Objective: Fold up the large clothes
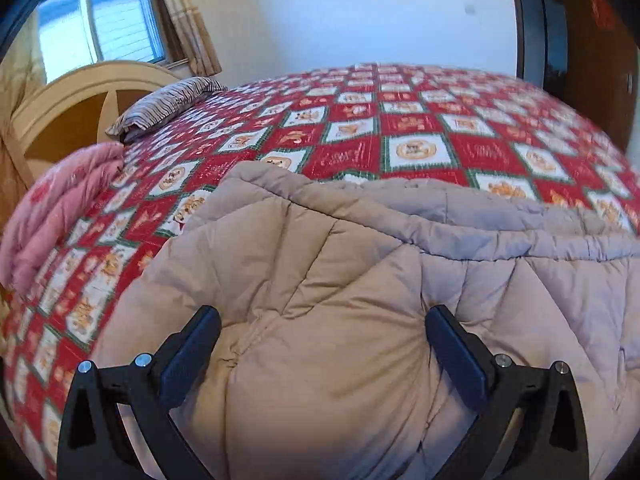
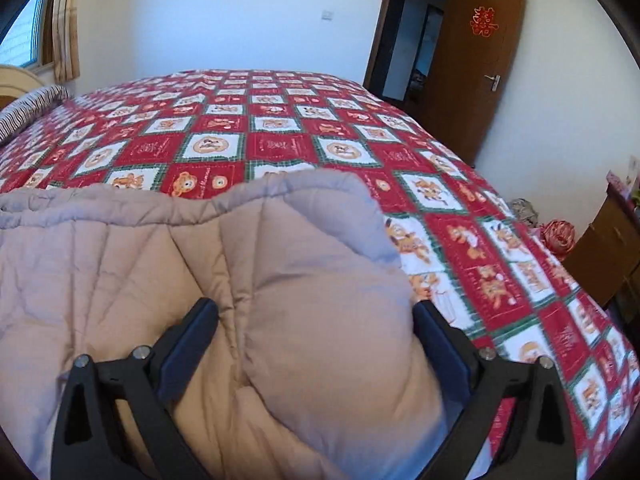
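A large beige quilted padded garment [image 1: 360, 280] lies on the near part of the bed, its far hem a puffy ridge across both views. My left gripper [image 1: 322, 320] is open wide, its dark fingers [image 1: 192, 344] pressed on either side of a bulge near the garment's left end. In the right wrist view the same garment [image 2: 160, 264] fills the lower left. My right gripper [image 2: 316, 308] is also open wide, straddling a puffy fold at the garment's right end, with one finger [image 2: 440, 340] at the edge where the fabric meets the bedspread.
The bed has a red, white and green patchwork bedspread [image 1: 400, 128]. A folded pink quilt [image 1: 60, 208] and a striped pillow [image 1: 168, 100] lie at the left by the headboard [image 1: 72, 96]. A brown door [image 2: 472, 60], a wooden cabinet [image 2: 608, 248] and a red bundle [image 2: 558, 236] stand right of the bed.
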### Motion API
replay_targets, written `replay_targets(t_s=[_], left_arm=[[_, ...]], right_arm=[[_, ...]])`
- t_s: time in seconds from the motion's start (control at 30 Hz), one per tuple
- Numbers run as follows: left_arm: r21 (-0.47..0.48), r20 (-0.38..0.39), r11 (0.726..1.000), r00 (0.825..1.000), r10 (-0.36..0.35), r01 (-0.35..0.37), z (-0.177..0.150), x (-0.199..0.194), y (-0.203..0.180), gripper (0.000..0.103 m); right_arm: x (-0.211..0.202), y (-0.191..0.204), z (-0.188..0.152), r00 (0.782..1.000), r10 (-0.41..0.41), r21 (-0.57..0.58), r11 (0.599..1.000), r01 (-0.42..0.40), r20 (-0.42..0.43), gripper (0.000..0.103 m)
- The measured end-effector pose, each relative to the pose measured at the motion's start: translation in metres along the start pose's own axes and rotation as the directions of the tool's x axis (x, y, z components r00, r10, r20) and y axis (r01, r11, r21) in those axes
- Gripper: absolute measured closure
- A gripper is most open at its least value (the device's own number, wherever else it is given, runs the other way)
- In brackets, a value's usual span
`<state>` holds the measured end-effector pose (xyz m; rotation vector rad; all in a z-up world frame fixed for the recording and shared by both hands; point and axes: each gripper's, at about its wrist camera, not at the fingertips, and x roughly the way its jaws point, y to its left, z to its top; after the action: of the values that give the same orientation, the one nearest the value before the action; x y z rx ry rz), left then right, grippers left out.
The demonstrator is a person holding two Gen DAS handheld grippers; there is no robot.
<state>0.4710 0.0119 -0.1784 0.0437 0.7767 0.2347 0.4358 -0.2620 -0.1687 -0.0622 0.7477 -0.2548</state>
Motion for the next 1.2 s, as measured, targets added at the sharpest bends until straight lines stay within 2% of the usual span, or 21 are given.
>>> replay_targets(t_s=[0.13,0.4,0.83,1.2], left_arm=[[-0.038,-0.012,0.999,1.0,-0.029,0.029,-0.004,0.006,0.004,0.001],[-0.03,-0.006,1.0,1.0,0.002,-0.002,-0.007,0.009,-0.003,0.001],[-0.032,-0.008,0.999,1.0,-0.001,0.001,-0.008,0.01,-0.003,0.001],[-0.033,-0.005,0.999,1.0,0.0,0.0,-0.008,0.01,-0.003,0.001]], right_arm=[[0.009,0.003,-0.001,1.0,0.01,0.005,1.0,-0.01,-0.004,0.0],[0.02,0.0,-0.003,0.998,0.046,0.025,0.999,-0.044,-0.05,0.0],[0.032,0.007,-0.002,0.994,0.027,-0.003,1.0,-0.027,-0.104,0.0],[0.034,0.009,-0.002,0.994,0.008,-0.016,1.0,-0.009,-0.107,0.0]])
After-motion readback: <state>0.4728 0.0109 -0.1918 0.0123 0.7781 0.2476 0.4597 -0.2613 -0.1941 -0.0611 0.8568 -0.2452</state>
